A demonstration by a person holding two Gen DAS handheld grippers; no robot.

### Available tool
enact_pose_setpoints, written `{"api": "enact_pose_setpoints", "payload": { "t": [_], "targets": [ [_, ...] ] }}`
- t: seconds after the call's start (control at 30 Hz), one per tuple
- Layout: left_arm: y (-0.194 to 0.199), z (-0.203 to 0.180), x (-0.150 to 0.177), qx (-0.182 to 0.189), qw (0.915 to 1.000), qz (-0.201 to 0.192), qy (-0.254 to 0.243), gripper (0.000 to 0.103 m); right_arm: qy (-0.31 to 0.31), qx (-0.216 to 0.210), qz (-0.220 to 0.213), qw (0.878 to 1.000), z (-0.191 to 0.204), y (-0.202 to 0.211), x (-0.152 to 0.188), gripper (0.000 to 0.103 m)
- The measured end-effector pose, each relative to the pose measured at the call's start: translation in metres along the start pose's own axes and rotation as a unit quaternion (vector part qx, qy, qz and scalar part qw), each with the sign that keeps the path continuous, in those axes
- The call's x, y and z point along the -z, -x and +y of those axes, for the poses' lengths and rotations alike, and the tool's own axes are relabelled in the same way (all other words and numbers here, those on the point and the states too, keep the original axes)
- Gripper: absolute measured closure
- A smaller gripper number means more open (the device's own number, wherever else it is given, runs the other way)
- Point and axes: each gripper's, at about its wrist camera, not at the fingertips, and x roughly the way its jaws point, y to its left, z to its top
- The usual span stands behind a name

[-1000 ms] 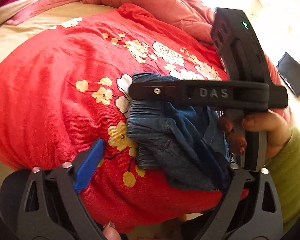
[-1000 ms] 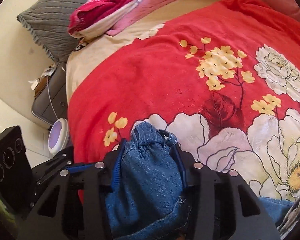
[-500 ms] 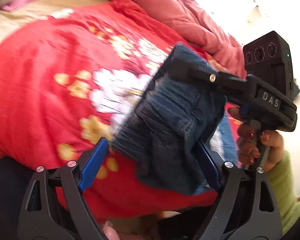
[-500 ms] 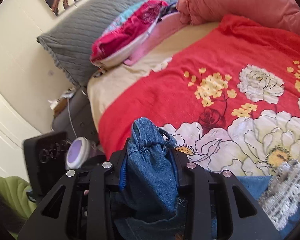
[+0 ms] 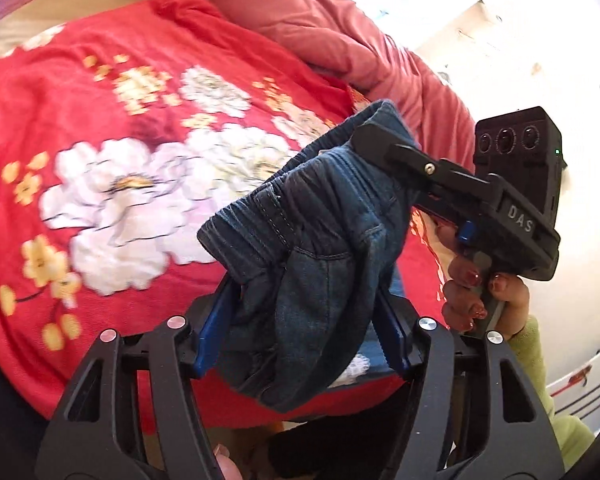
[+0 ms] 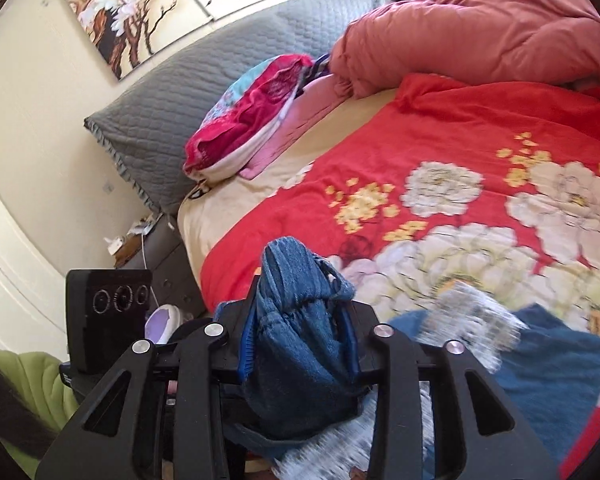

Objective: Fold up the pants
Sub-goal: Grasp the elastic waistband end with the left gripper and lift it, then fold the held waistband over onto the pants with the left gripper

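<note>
Spanning both grippers, pants [image 5: 320,264] waistband slants upper-right; left gripper [image 5: 300,332] just closed on denim, right gripper [image 6: 300,340] clamps it

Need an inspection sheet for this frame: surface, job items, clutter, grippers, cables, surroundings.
Surface: red floral blanket spread over the bed.
Job's things: denim pants, waistband lifted off the blanket between both grippers.
Clutter: pink-and-blue folded clothes; salmon duvet bunched at the far side.
Grippers: left gripper has just been closing, denim between its pads; right gripper shut on the waistband.
Cables: white cord by the nightstand.
Surroundings: grey quilted headboard, tree painting.
</note>
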Motion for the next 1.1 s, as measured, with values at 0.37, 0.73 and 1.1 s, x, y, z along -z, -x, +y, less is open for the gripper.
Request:
{"api": "enact_pose_setpoints", "payload": {
  "t": [0.37, 0.73, 1.1],
  "targets": [
    [-0.039, -0.062, 0.017, 0.07, 0.9948, 0.027, -0.069, 0.046, -0.07, 0.043, -0.053, 0.995, -0.051, 0.071, 0.043, 0.039],
    [-0.034, -0.073, 0.029, -0.019, 0.986, 0.002, -0.165, 0.041, -0.058, 0.182, -0.061, 0.98, -0.04, 0.1, 0.08, 0.031],
    [-0.073, -0.046, 0.057, -0.114, 0.9738, 0.068, -0.185, 0.04, -0.014, 0.319, 0.025, 0.947, -0.038, 0.063, 0.126, 0.03]
  ]
}}
